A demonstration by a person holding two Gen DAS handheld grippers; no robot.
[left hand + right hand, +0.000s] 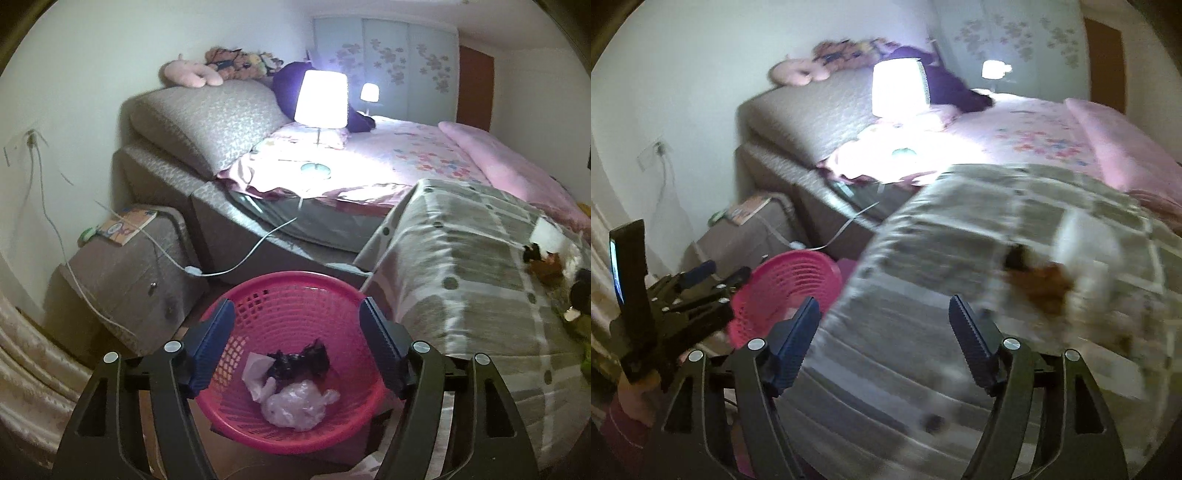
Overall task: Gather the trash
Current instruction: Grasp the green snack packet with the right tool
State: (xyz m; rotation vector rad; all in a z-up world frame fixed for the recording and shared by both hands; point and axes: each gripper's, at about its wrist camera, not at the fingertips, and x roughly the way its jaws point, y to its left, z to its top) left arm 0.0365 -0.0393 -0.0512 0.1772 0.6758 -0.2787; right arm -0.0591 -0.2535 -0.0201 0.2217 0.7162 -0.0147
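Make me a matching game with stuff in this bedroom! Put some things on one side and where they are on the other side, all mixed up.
Things:
1. lit lamp
2. crumpled trash
3. pink plush toy
4. book

Places:
A. inside the pink basket
B. on top of the headboard
C. on the nightstand beside the bed
D. standing on the bed

Right pairs: 1-D, 2-A, 3-B, 4-C
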